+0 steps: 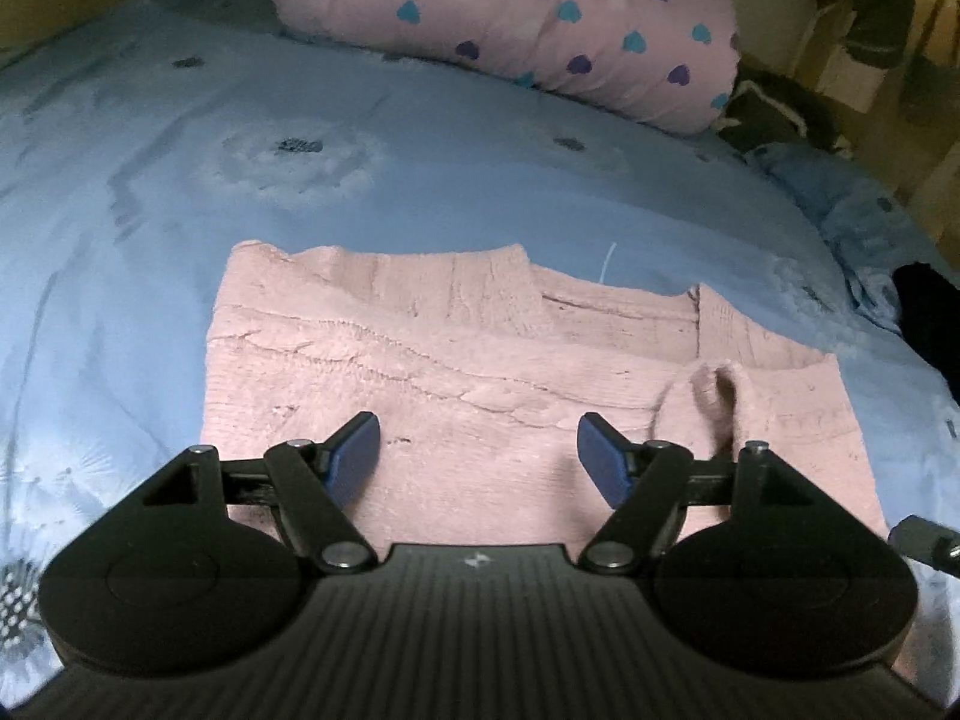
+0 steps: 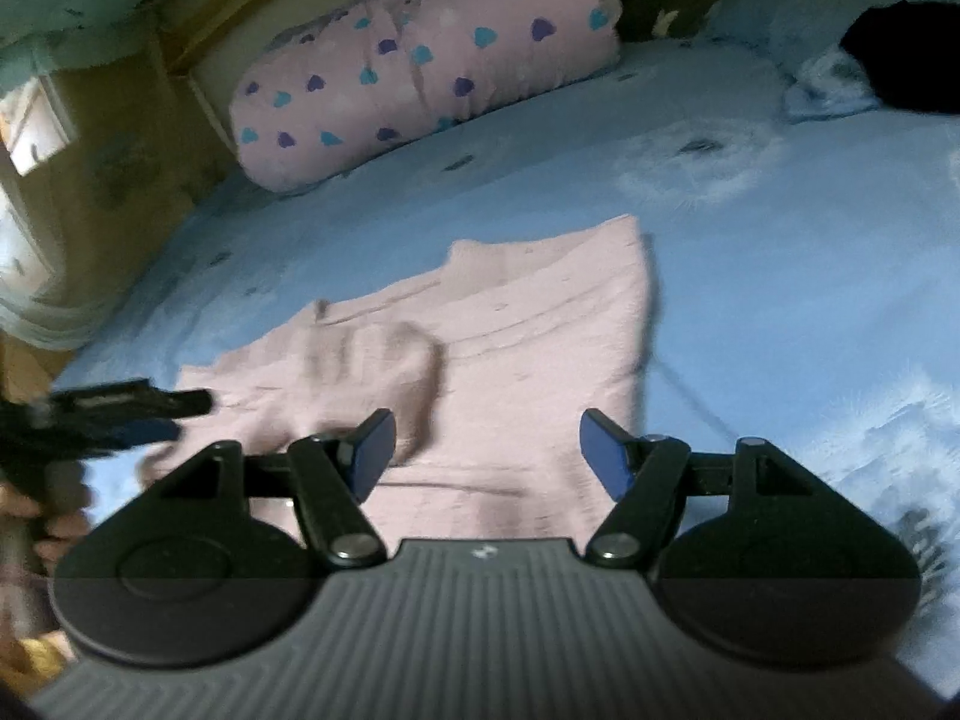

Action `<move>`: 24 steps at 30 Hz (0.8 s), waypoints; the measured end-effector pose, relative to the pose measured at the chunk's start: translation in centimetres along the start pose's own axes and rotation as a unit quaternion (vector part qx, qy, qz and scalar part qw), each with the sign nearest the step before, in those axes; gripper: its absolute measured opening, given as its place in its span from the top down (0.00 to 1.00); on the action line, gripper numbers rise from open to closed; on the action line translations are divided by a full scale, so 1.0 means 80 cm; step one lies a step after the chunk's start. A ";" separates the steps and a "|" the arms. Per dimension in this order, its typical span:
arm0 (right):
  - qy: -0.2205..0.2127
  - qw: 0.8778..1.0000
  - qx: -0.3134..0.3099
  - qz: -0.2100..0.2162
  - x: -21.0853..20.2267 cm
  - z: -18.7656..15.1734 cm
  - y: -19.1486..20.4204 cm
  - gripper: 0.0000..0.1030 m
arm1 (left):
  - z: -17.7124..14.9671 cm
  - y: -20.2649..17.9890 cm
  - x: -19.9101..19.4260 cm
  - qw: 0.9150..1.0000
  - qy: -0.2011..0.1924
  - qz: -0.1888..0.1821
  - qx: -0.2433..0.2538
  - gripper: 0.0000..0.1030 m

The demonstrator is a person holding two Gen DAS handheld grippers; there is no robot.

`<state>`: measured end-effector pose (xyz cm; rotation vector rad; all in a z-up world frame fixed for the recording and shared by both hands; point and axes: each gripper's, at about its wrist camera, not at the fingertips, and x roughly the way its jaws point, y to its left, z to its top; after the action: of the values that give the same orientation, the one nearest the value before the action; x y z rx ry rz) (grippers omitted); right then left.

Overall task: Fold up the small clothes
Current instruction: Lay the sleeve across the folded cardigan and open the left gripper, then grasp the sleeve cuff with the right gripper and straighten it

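Pink knitted sweater (image 1: 480, 372) lying mid-bed on blue sheet (image 1: 180, 180), partly folded, small bump near right edge. Left gripper (image 1: 478, 459) and right gripper (image 2: 486, 459) both spread apart, empty. Further folds probably left.

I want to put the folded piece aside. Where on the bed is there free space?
Free: the blue bedsheet between the pink knitted garment and the pink heart-print pillow, and the sheet to the garment's right in the right wrist view. Crowded: the corner with the black cloth.
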<state>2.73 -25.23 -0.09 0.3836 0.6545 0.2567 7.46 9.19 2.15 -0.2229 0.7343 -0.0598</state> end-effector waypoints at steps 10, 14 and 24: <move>0.069 0.968 0.223 0.098 0.049 0.018 0.011 0.31 | -0.006 -0.009 0.009 1.000 0.009 -0.009 0.015 0.25; 0.082 0.958 0.261 0.082 0.064 0.023 0.021 0.31 | -0.007 -0.009 0.008 1.000 0.009 -0.011 0.010 0.25; 0.114 0.948 0.291 0.064 0.099 0.025 0.035 0.37 | -0.005 -0.005 0.006 1.000 0.012 -0.023 0.004 0.25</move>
<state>9.72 -20.46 -1.71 0.9776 0.9335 0.2285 7.56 8.64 1.58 -0.2318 0.7537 -0.1092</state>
